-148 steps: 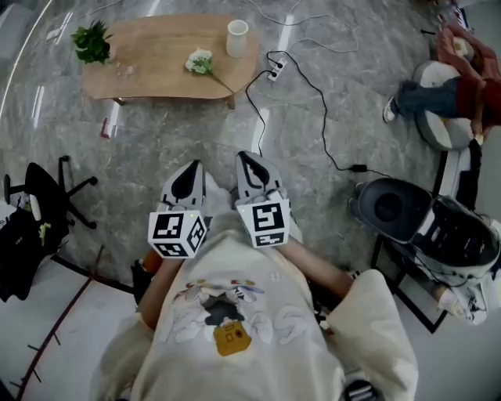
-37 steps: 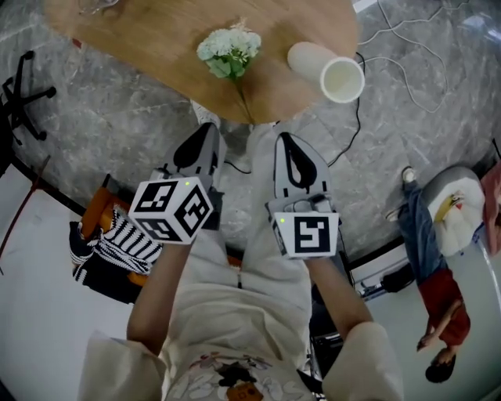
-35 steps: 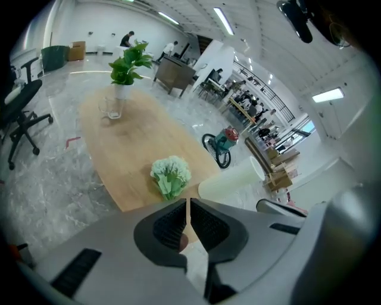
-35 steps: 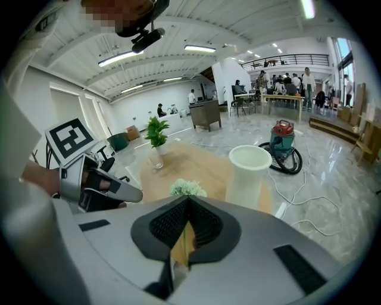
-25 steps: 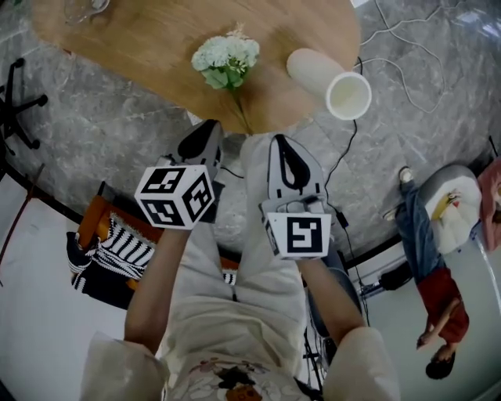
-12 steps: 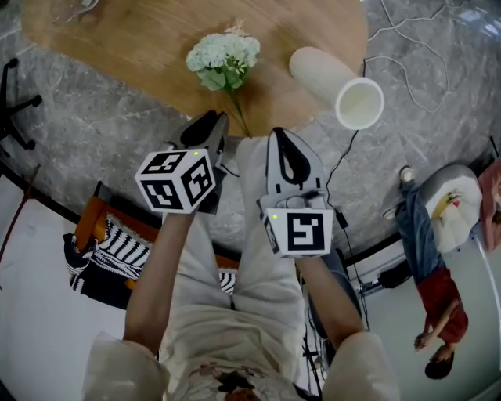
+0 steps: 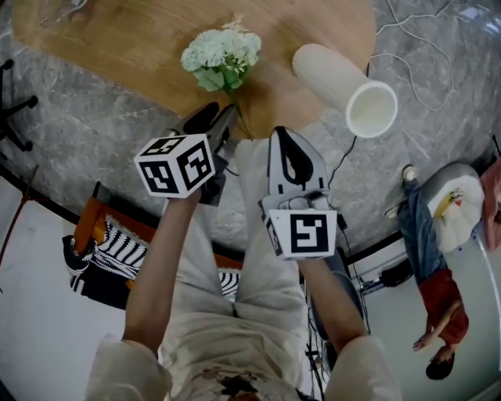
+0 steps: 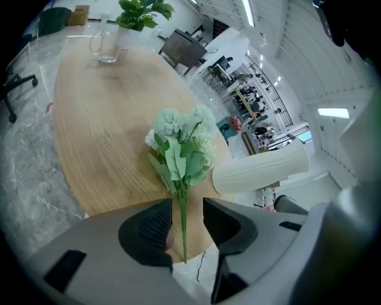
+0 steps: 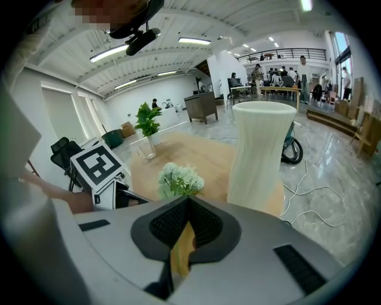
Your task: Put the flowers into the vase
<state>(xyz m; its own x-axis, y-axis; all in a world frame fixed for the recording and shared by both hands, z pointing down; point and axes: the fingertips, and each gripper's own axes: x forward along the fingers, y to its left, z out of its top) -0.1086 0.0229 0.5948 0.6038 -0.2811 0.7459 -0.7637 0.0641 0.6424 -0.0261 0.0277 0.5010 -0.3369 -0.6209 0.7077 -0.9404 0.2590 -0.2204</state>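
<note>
A bunch of pale green-white flowers [image 7: 221, 55] lies on the oval wooden table [image 7: 133, 47], its thin stem [image 8: 181, 220] pointing at the near edge. The white ribbed vase [image 7: 344, 82] stands upright to its right. My left gripper [image 7: 215, 116] hovers over the stem end. Its jaws are opening, and the stem runs between them [image 8: 186, 217] without either pad pressing on it. My right gripper [image 7: 291, 139] is shut and empty, just short of the table edge, facing the flowers [image 9: 178, 179] and the vase [image 9: 259, 155].
A glass mug [image 8: 107, 44] and a potted plant [image 8: 140, 12] stand at the table's far end. Cables [image 7: 407, 31] trail on the marble floor by the vase. A chair base [image 7: 12, 117] is at left, a person [image 7: 438, 298] at lower right.
Both grippers have sunk toward the table edge. The left one has moved up to the stem end and its jaws have parted around it. The right one stayed shut.
</note>
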